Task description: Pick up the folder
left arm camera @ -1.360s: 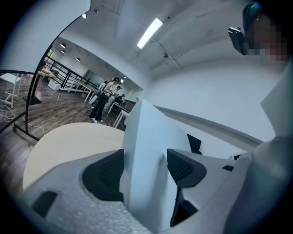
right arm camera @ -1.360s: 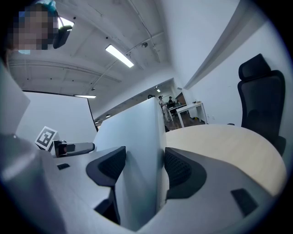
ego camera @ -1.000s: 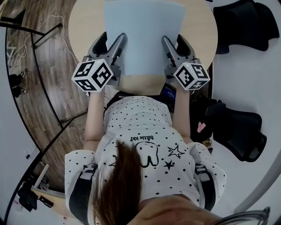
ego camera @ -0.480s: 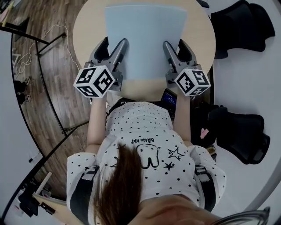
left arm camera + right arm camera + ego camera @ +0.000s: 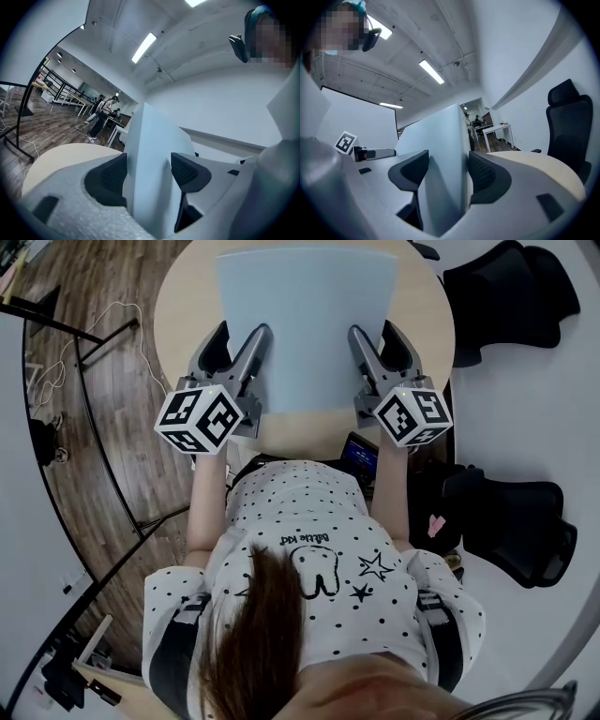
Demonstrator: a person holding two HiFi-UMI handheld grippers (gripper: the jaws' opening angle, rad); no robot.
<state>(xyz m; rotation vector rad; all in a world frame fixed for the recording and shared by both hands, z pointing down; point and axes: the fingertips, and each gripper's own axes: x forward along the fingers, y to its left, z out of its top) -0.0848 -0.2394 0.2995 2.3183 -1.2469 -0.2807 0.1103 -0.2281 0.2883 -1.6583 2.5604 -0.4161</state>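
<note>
**Head view.** The folder (image 5: 300, 324), pale blue, lies flat and level over the round table (image 5: 183, 306). Its near edge falls short of the table's near rim. The left gripper (image 5: 236, 345) takes the near left corner and the right gripper (image 5: 380, 345) the near right corner. Black chairs (image 5: 511, 296) stand well apart to the right.

**Left gripper view.** The folder (image 5: 150, 159) runs edge-on between the two dark pads (image 5: 110, 180). The jaws are closed onto it with no clear gap on either side. The table top (image 5: 61, 159) shows off to one side of the sheet and apart from it, so the folder appears raised clear.

**Right gripper view.** The folder (image 5: 440, 154) is likewise pinched between the pads (image 5: 487, 178), with the jaws drawn in against both faces. The table (image 5: 534, 168) again stands apart from the sheet.

**Step in hand.** By my assessment the grasp is made on both corners and the lift is under way or just completed. The next move calls for both grippers to rise together at an even height, keeping pressure so that the thin sheet neither bows nor slips.

**Against the picture a second ago.** Both grippers hold the same corners. The group sits slightly lower in frame and the folder's far edge is now fully visible. A shift of the head camera may account for part of this.
</note>
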